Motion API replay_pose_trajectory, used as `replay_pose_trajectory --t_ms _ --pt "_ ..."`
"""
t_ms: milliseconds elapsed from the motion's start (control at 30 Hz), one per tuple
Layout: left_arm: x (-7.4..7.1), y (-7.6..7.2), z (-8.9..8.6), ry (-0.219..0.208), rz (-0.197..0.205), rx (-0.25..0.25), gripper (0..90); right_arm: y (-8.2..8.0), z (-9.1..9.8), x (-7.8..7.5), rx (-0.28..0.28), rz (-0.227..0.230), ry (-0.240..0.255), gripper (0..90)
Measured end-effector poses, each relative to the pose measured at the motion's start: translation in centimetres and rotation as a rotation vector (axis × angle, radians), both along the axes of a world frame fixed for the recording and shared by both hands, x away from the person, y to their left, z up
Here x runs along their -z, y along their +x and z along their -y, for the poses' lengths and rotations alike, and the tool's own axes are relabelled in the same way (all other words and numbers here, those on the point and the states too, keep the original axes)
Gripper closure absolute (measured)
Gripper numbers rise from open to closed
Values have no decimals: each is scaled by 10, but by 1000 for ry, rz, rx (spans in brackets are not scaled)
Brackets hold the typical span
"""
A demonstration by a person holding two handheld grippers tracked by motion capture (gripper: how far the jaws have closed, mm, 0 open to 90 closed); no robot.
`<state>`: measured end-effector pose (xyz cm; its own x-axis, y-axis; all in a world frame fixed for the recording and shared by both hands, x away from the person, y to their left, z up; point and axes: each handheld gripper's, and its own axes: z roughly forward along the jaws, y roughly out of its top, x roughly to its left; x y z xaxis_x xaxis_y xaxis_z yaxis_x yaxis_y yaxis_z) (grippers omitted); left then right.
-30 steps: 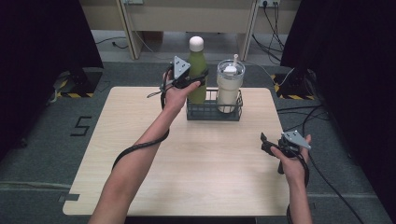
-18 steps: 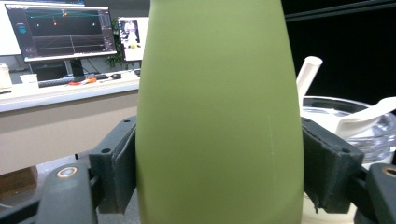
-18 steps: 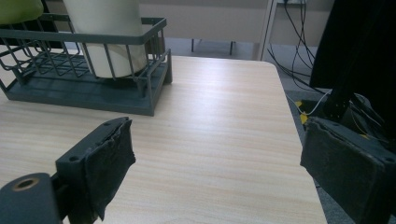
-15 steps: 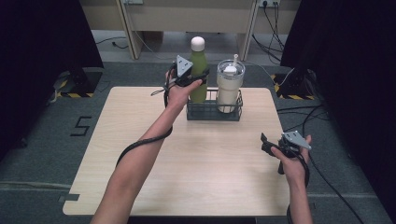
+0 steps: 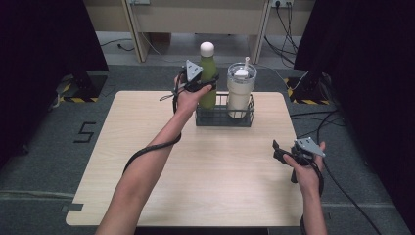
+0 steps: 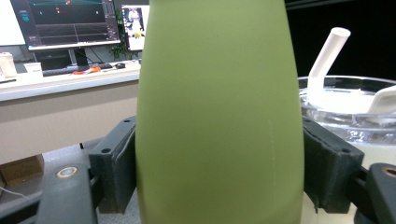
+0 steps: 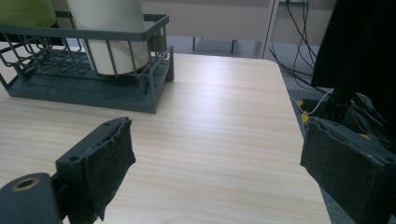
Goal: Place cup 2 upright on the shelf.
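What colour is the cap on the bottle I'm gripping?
White, on the green bottle; the cap shows best in the high view.

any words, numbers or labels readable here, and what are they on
"5": a dark mark on the grey floor, left of the table.
Monitor screens behind the desk in the left gripper view: there may be text, too small and blurred to read.
Green bottle, white tumbler, wire basket: no label or print to be seen.
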<state>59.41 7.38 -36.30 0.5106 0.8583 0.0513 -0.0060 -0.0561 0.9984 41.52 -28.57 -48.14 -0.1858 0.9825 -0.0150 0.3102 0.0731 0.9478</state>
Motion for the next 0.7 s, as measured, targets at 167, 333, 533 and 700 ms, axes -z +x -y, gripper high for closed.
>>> replay_pose_trajectory --t_ms 167,333,533,700 --pt "8 2 1 6 -17 -2 232 0 -1 0 -3 -2 0 95" --pt "16 3 4 19 -32 3 232 0 -2 1 -5 -8 -1 95" --pt "24 3 6 32 -48 8 232 0 -2 1 -8 -6 -3 95" --pt "28 3 8 37 -60 11 232 1 -3 1 -11 -8 -3 95"
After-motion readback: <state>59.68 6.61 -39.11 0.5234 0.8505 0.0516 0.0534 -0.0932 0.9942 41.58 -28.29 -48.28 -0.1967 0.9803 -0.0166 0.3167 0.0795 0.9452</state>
